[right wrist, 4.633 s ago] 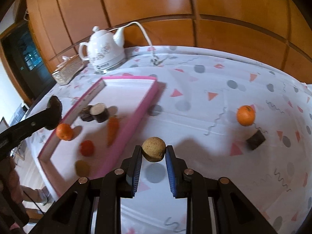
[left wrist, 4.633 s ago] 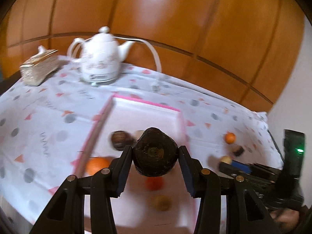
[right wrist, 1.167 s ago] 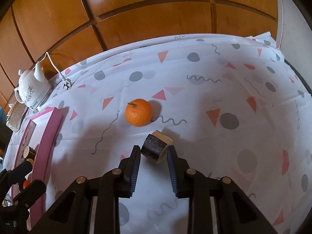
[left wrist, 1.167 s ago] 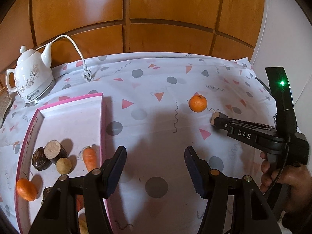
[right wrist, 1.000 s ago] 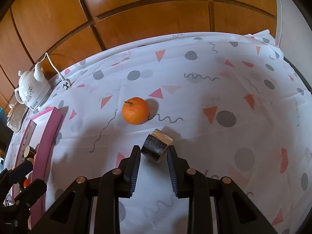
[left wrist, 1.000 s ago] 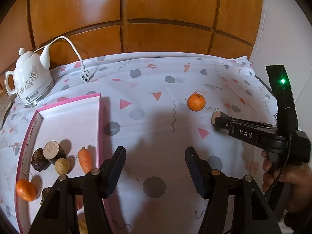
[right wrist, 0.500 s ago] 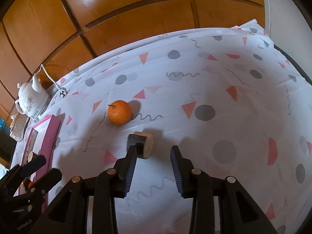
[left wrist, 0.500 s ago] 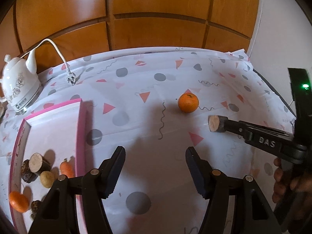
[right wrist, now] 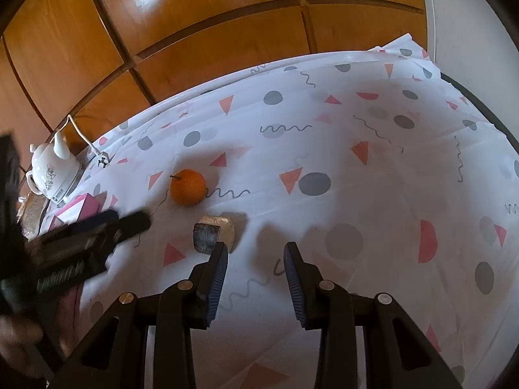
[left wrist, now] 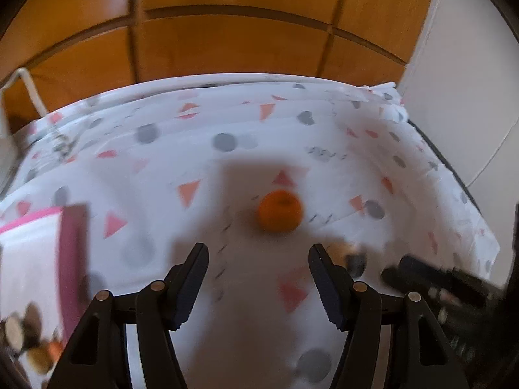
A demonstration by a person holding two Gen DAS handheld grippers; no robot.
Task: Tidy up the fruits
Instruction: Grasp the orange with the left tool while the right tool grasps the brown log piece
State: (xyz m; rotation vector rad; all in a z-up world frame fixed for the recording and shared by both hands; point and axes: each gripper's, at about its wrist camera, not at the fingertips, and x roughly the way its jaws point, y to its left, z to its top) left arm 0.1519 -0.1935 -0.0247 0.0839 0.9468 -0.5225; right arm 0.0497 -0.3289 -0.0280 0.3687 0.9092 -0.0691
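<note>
— Since half a second ago my right two-finger black gripper point(right wrist: 254, 249) has let go of the short dark-barked log slice with the pale cut face point(right wrist: 214, 233) — its jaws now stand apart with nothing between them, and the slice lies on the white tablecloth with grey dots and pink triangles point(right wrist: 373, 168), just beyond the tip of my right gripper's left finger. What about your side?

— My left two-finger black gripper point(left wrist: 258, 256) has swung toward the round orange mandarin point(left wrist: 279, 210), which now sits ahead of the spread jaws, a little right of centre and apart from them. Fingers wide, nothing held. That view is blurred.

— Where does the mandarin lie against the slice?

— From the right wrist view the mandarin point(right wrist: 188, 186) rests on the cloth near the slice, beyond it and to the left, not touching. My left gripper's dark body point(right wrist: 81, 246) reaches in from the left edge, its tip near the mandarin.

— And the tray?

— I see the pink-rimmed white tray point(left wrist: 73, 246) at the left edge of the left wrist view, with blurred pieces in its near corner — I cannot tell them apart. The white ceramic kettle with a floral print point(right wrist: 52, 171) stands behind the tray, against the orange wooden panel wall point(right wrist: 211, 32).
</note>
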